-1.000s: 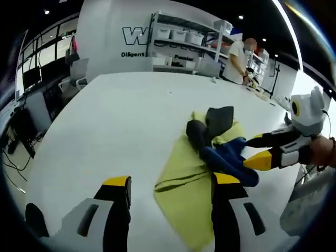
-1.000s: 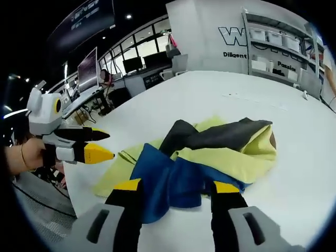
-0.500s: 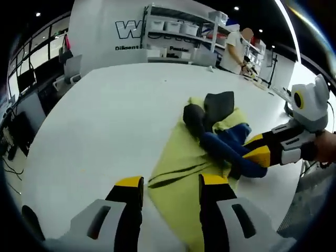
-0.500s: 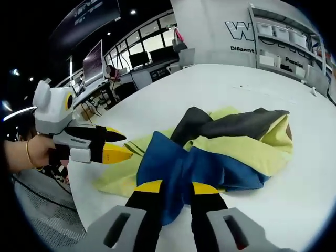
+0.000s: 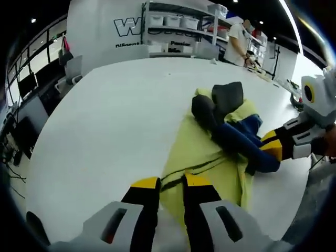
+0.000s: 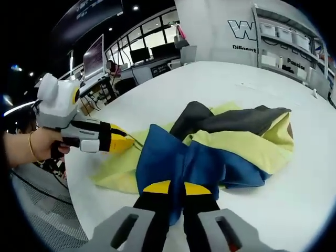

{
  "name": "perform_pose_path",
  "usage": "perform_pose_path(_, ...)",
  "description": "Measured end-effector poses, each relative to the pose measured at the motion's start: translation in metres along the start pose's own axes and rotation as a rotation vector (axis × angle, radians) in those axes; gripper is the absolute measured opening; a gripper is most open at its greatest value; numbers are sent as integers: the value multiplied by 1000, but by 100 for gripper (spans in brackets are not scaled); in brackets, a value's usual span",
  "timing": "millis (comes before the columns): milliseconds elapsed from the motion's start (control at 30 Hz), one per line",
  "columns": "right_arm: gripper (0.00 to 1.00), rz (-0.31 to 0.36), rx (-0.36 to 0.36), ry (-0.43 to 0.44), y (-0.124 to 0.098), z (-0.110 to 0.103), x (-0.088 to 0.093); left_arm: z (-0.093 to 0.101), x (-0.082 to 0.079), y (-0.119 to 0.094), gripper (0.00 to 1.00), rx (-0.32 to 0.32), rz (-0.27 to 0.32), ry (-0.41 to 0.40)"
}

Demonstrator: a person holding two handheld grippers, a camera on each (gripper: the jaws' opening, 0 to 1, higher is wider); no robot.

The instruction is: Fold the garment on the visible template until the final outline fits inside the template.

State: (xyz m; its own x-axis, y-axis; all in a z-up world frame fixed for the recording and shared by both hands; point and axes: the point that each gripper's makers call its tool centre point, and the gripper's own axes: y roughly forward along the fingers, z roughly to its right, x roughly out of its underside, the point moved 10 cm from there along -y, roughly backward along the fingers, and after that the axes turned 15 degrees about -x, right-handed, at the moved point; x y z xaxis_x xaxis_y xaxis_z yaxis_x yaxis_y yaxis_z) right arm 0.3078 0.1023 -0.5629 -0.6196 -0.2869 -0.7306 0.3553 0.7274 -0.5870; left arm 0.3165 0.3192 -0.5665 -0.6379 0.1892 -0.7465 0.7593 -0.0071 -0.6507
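Garment (image 6: 231, 149), yellow, blue and dark grey, lay bunched on the white surface (image 5: 105, 121); no neat fold made, template outline not discernible, so nearly all folding was judged left. Left tongs (image 5: 170, 185) were pinched on the yellow hem; right tongs (image 6: 177, 188) were clamped on the blue edge. 1 s before, both tongs stood wide open, short of the cloth.
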Motion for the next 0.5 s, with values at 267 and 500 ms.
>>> perform_pose_path(267,0,-7,6,-31,-3,-2,0,-3,0,0,0,-20,0,-35)
perform_pose_path(500,0,-23,59,-72,-16,3,2,-5,-1,-6,0,-32,14,-9)
